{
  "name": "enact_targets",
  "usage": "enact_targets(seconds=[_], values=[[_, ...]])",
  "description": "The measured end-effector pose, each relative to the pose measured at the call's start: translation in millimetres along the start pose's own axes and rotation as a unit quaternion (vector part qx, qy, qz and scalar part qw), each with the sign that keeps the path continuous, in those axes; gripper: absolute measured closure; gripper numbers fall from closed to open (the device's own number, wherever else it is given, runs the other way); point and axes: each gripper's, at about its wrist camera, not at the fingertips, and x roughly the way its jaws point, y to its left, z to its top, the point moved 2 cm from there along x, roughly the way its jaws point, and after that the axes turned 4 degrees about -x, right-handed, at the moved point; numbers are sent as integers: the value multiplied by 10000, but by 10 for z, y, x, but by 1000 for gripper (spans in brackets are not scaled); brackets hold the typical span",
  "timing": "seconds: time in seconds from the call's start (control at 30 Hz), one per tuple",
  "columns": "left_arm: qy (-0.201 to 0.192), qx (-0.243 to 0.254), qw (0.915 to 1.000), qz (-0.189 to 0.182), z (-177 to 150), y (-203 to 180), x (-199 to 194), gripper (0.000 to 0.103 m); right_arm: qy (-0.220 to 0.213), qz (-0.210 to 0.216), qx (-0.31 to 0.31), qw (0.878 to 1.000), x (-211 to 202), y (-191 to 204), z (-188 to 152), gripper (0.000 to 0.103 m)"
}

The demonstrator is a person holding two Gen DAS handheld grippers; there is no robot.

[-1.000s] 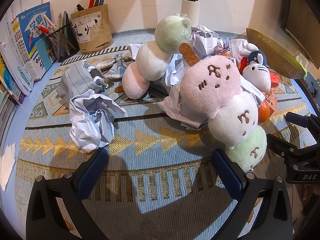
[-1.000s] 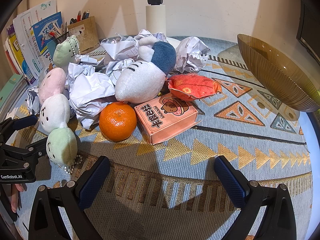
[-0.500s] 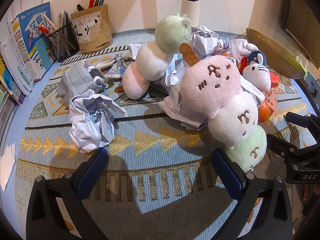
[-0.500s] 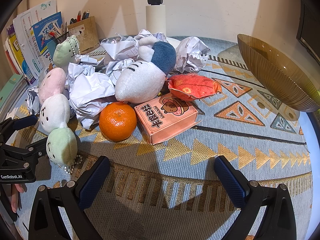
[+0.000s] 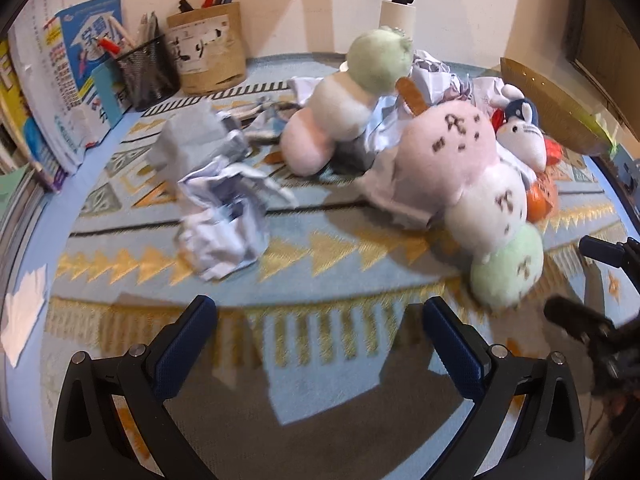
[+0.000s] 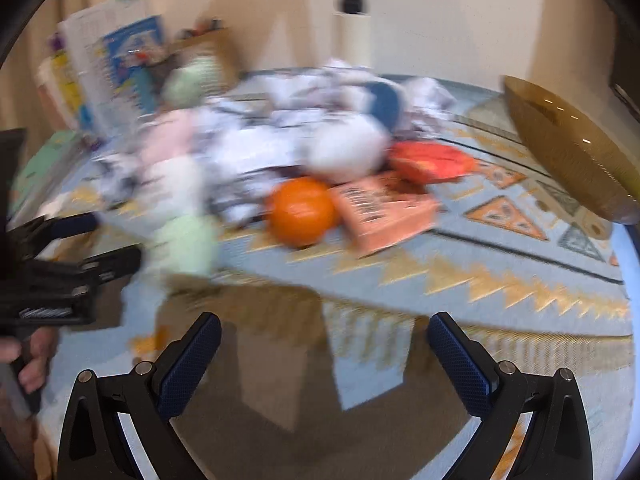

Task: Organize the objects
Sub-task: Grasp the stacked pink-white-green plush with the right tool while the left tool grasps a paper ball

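A heap lies on the patterned mat (image 5: 320, 264): a three-ball plush (image 5: 472, 184) in pink, white and green, a second one (image 5: 344, 108) behind it, crumpled paper balls (image 5: 224, 216), and a white-and-blue plush (image 5: 524, 136). In the blurred right wrist view an orange (image 6: 302, 212), a pink box (image 6: 384, 212) and a red packet (image 6: 432, 162) lie in front of the heap. My left gripper (image 5: 320, 320) is open above the mat, short of the paper balls. My right gripper (image 6: 324, 332) is open too, short of the orange.
A mesh pen cup (image 5: 146, 68) and a brown pen holder (image 5: 208, 52) stand at the back left beside leaning booklets (image 5: 76, 76). A golden ribbed bowl (image 6: 568, 148) sits at the right. A white lamp post (image 5: 398, 4) rises behind the heap. A hand (image 6: 32, 360) holds the other gripper.
Both grippers have started moving after holding still; both views shifted and blurred, the right one strongly. The heap now sits a little farther right in both views. Jaws stay open.
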Motion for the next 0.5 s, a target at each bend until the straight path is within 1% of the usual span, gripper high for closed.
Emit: enact_targets(seconds=[0.07,0.13,0.17,0.23,0.3,0.33,0.4,0.43,0.5], values=[[-14,-92,10000,11,-55,95,-65,0,-152,297,-114,9994,-55,181,-21,0],[-109,-234,9996,95,-56,237,-95,0,-192,390,-219,9988,2,338,47,0],[-135,-329,9993,135,-40,305,-111,1,-160,317,-263,9990,55,405,89,0],[-289,-514,9982,77,16,428,-162,1,-138,73,-442,9989,163,541,190,0],[-481,-568,9972,47,98,486,-189,1,-147,-164,-526,9984,242,618,263,0],[-525,-540,9971,114,157,508,-177,1,-127,-203,-502,9985,295,640,295,0],[-513,-460,9973,256,276,520,-97,1,-102,-93,-357,9993,392,624,340,0],[-479,-473,9973,288,326,526,-37,1,-23,-33,-235,9997,412,616,358,0],[-326,-468,9982,164,382,520,85,3,-4,-42,-89,10000,428,558,373,4]])
